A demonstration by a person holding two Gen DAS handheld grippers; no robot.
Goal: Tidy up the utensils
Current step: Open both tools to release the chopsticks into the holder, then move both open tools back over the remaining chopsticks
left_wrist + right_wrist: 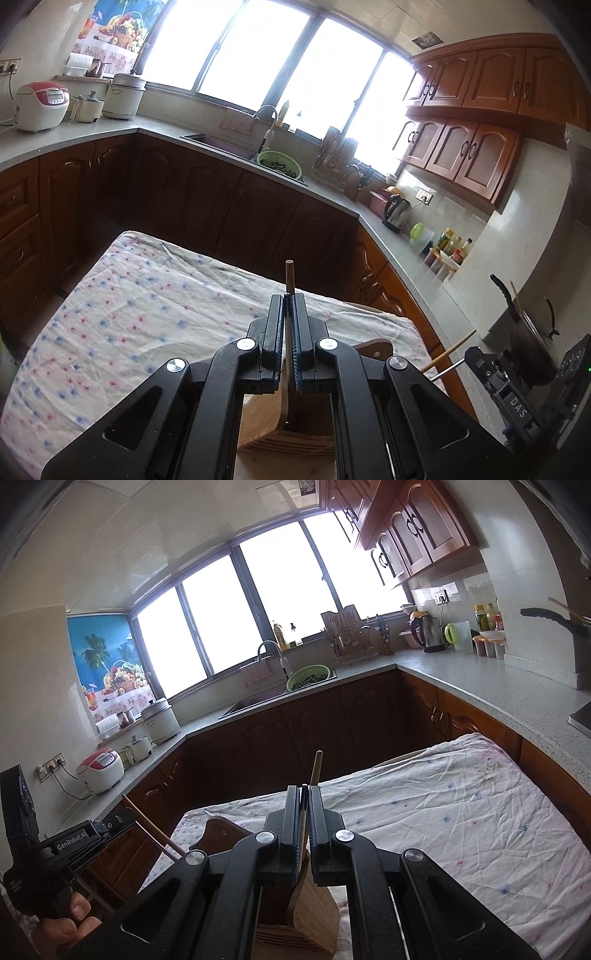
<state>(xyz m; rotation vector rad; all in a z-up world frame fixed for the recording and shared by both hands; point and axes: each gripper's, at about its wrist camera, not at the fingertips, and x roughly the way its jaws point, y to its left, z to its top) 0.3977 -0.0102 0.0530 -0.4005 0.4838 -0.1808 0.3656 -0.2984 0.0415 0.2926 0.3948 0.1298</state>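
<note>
My left gripper (288,295) is shut on a dark wooden utensil (289,273). Its handle sticks up past the fingertips and its flat end hangs at the slotted wooden holder (266,424) right below. My right gripper (303,788) is shut on a pale wooden spatula (317,768), whose blade reaches down to the same holder (314,915). Each gripper shows in the other's view: the right gripper (471,360) at the right edge, and the left gripper (125,818) at the left, held by a hand (70,919).
The holder stands at the near edge of a table under a floral cloth (129,314). Another wooden utensil (402,758) lies at the table's far edge. Dark cabinets, a counter with a sink (221,142) and a kettle (430,631) ring the table.
</note>
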